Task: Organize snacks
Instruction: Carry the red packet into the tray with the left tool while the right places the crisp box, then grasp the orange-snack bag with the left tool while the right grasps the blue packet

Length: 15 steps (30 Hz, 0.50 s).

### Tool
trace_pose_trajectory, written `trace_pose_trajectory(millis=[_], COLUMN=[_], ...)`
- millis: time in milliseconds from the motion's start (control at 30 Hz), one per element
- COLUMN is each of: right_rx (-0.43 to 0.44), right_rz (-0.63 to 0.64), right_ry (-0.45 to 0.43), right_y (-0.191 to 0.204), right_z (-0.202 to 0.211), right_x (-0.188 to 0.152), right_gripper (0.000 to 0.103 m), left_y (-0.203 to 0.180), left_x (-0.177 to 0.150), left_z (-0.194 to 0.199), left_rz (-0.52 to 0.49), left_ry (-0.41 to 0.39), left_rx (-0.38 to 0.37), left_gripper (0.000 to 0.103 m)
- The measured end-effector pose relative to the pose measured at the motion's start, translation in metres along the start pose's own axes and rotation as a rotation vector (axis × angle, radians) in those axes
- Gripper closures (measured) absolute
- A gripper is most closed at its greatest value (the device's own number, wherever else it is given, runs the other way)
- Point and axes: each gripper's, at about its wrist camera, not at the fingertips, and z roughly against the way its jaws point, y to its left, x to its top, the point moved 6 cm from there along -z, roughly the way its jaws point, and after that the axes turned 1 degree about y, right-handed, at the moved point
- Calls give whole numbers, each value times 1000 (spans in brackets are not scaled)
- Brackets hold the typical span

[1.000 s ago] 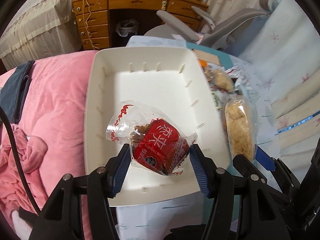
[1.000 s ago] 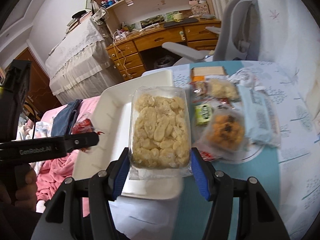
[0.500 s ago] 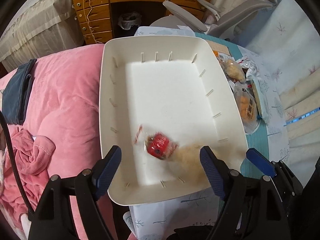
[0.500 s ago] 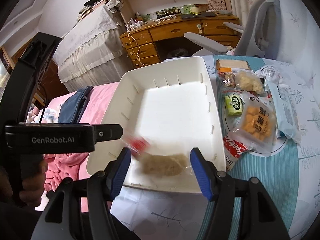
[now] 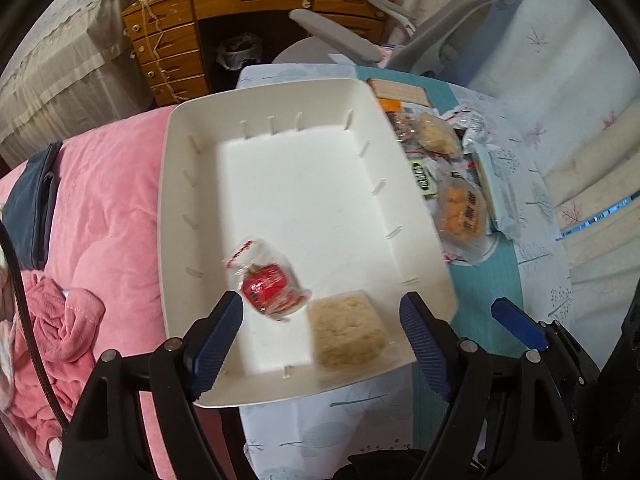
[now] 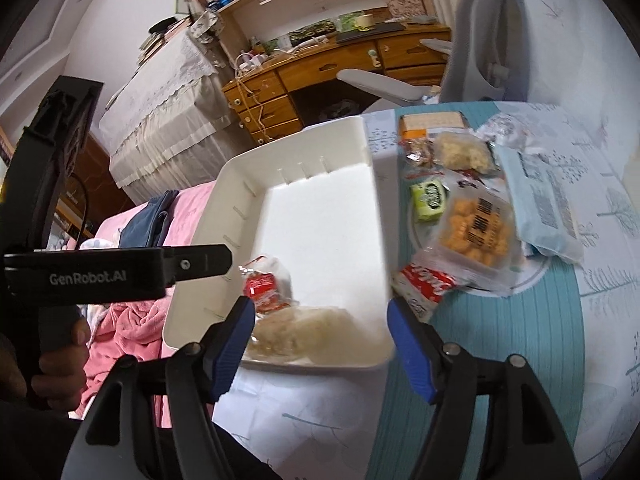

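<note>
Left wrist view: left gripper (image 5: 320, 334) jaws spread wide, gripping nothing, blue pads either side of the near end of a white tray (image 5: 320, 200). Red-labelled clear snack bag (image 5: 268, 286) lies on the tray floor just ahead of the left finger. Clear pack of pale crumbly snack (image 5: 346, 332) lies between the fingers, nearer the right one, just beside the red bag; touching or not, can't tell, blurred. Beyond the right finger, outside the tray: orange snack pack (image 5: 460, 210), small green packet (image 5: 422, 174), pale blue pack (image 5: 500, 192), all on a patterned tablecloth (image 5: 360, 420). Pink blanket (image 5: 108, 216) off to the left. Blue tip of the right gripper (image 5: 518, 328) pokes in at far right.

Right wrist view: right gripper (image 6: 320, 344) also wide open, holding nothing. Pale snack pack (image 6: 300, 334) sits between its fingers at the tray's (image 6: 320, 208) near edge, red bag (image 6: 264, 286) right behind it, above the left finger. Ahead-right of the right finger: red-and-white wrapper (image 6: 426, 286), orange pack (image 6: 476, 230), green packet (image 6: 430, 200), blue pack (image 6: 538, 204). Left gripper body (image 6: 112, 276) comes in from the left, a hand (image 6: 60, 364) on its handle.
</note>
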Motion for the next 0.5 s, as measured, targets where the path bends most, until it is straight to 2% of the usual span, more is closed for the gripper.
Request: trace_pose_trajectory(millis=[267, 500], right_rx=[-1, -17], right_rz=[-95, -135], right_ry=[11, 54], right_y=[-43, -83], right_z=[16, 26], right_x=[0, -3], right_gripper=[33, 29], left_y=[-42, -83], left_x=[16, 33], left_z=[6, 2], left_rz=[-43, -96], left_ry=[1, 22], left_rx=[-36, -28], left_gripper=[23, 23])
